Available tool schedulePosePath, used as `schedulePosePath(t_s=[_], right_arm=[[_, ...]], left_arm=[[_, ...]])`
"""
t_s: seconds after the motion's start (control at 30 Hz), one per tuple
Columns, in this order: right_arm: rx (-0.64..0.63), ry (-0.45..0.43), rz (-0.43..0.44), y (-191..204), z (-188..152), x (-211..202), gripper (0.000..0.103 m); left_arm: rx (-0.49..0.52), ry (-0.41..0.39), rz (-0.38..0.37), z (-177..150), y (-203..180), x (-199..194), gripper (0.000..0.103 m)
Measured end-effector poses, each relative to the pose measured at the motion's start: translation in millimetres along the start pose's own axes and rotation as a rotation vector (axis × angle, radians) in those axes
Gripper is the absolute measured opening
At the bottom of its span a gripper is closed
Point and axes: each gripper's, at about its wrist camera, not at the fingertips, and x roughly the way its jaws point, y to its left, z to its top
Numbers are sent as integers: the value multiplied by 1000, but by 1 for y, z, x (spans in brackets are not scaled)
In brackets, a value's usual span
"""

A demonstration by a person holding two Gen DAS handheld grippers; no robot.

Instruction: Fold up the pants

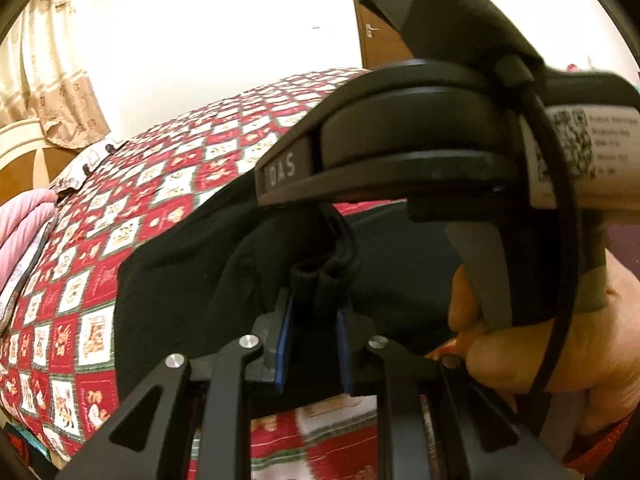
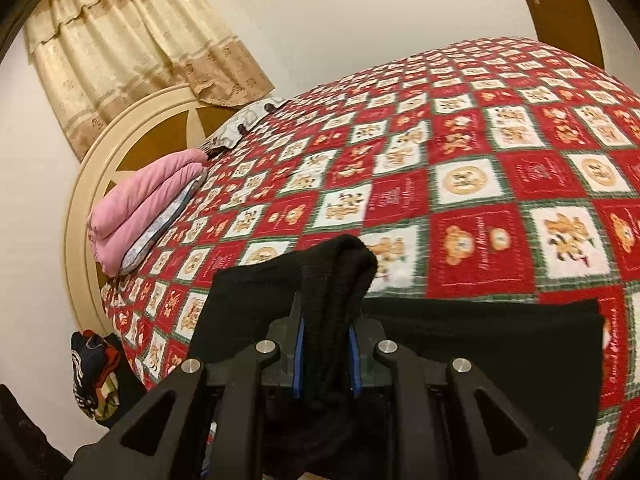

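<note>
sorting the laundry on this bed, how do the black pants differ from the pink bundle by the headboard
The pants are black; the pink bundle is pale pink. The pants are partly lifted, pinched in the left hand-held gripper and the right hand-held gripper; the bundle lies untouched. The pants are at the near edge of the bed; the bundle is already folded at the headboard end. Both are soft cloth.

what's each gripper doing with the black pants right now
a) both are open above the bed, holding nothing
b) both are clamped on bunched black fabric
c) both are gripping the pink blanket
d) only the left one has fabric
b: in each wrist view a bunch of the black pants sits pinched between the blue pads, for the left gripper and the right gripper alike, while the pink blanket lies untouched by the headboard.
</note>
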Motion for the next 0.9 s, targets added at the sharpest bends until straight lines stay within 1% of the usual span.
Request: schedulePosePath(t_s=[0.17,0.37,0.53,0.7,0.9], right_arm=[[2,-4,-12,-16,2,-11,18],[4,-7,-38,-36,2,-27,18],[30,3,-42,-55,-5,-35,18],[59,22,-55,-71,-20,-43,18],[92,12,-55,-87,-28,-55,18]], left_arm=[[20,-1,-19,6,-16,2,21],[39,-8,-59,11,-34,2,21],[58,3,-95,8,-48,6,21],[81,22,-134,3,-57,10,21],[118,34,-167,0,-76,12,21]])
